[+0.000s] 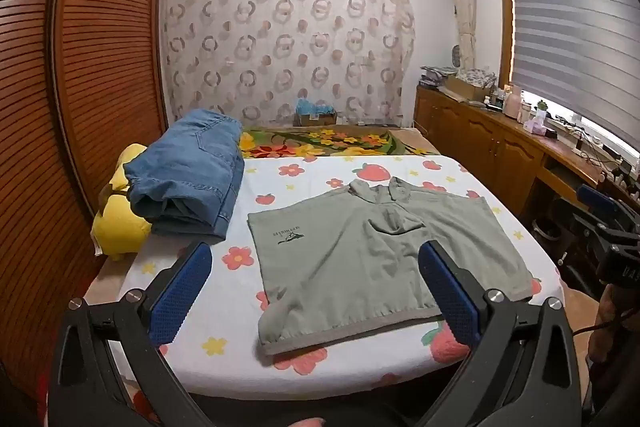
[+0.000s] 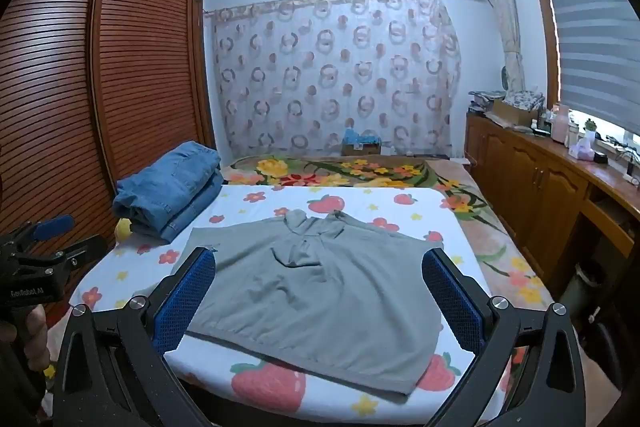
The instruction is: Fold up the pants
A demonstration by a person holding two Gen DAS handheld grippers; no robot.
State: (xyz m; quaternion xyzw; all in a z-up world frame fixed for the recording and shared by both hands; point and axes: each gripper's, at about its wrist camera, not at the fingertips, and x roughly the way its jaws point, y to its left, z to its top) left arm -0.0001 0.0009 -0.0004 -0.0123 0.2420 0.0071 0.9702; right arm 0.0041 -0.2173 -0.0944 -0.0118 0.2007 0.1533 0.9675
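Now both grippers hover above the bed's near edge, left gripper [image 1: 316, 291] with fingers spread wide and empty, right gripper [image 2: 320, 301] the same. Between them, the grey-green pants [image 1: 360, 251] lie flat on the strawberry sheet [image 1: 304, 171]. Folded jeans [image 1: 192, 175] sit far-left on a yellow cushion [image 1: 116, 227].

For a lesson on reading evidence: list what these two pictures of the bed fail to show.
- Print on the green pants: too small in the left wrist view.
- Yellow toy: mostly hidden beneath the folded jeans.
- Clutter on the counter: too small in both views.
- Bed front: cut off by both grippers.
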